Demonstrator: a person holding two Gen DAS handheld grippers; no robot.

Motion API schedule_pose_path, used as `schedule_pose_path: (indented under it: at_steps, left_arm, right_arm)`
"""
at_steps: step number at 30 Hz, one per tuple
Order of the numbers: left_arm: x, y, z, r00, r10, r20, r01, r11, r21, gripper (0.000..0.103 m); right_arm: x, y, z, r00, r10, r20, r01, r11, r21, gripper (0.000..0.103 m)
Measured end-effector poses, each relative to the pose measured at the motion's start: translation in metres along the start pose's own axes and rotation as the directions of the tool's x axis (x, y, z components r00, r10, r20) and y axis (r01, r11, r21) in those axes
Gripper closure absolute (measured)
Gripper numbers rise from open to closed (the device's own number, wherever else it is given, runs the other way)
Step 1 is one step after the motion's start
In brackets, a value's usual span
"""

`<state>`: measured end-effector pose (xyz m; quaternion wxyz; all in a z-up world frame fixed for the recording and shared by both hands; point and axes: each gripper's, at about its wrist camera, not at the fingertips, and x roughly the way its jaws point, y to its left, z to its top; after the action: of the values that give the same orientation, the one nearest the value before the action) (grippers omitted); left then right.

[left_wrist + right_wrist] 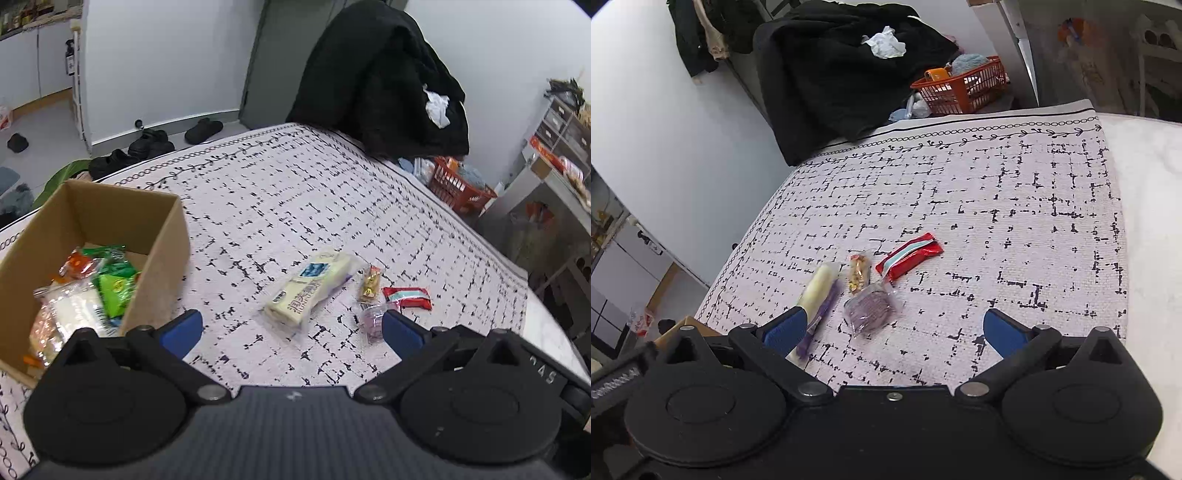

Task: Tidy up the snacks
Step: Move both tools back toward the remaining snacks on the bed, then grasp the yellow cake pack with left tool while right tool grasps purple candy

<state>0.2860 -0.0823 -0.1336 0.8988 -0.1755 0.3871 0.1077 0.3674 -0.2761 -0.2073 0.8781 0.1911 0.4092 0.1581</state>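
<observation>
four snacks loose on patterned cloth, cardboard box beside, both tools spread, empty

In the right wrist view the left blue finger covers the near end of the pale yellow snack pack, and only a corner of the cardboard box shows. In the left wrist view the right finger hides part of the purple packet, and the box's near-left part is cut off.
</observation>
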Motion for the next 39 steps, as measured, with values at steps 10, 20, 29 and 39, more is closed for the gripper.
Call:
schedule_pose_path:
  at_steps: [10,20,29,39]
  left_arm:
    - [0.041,0.0,0.001,0.999,-0.009,-0.039,0.009,1.0,-0.014,0.001]
    - [0.085,-0.006,0.005,0.997,-0.023,-0.076,0.024,1.0,0.005,0.012]
    - [0.121,-0.009,0.012,0.994,-0.011,-0.105,0.015,0.999,0.039,0.026]
    - [0.143,-0.004,0.013,0.992,-0.015,-0.126,0.019,0.999,0.032,0.042]
  right_arm:
    - [0.027,-0.011,-0.001,0.997,0.052,-0.063,-0.047,0.996,0.069,0.022]
    - [0.061,-0.006,0.008,0.993,0.06,-0.099,-0.053,0.996,0.074,0.026]
    - [0.085,0.005,0.01,0.993,0.035,-0.115,-0.033,0.999,0.015,0.038]
    - [0.1,0.014,0.01,0.991,0.031,-0.131,-0.034,0.999,-0.016,0.038]
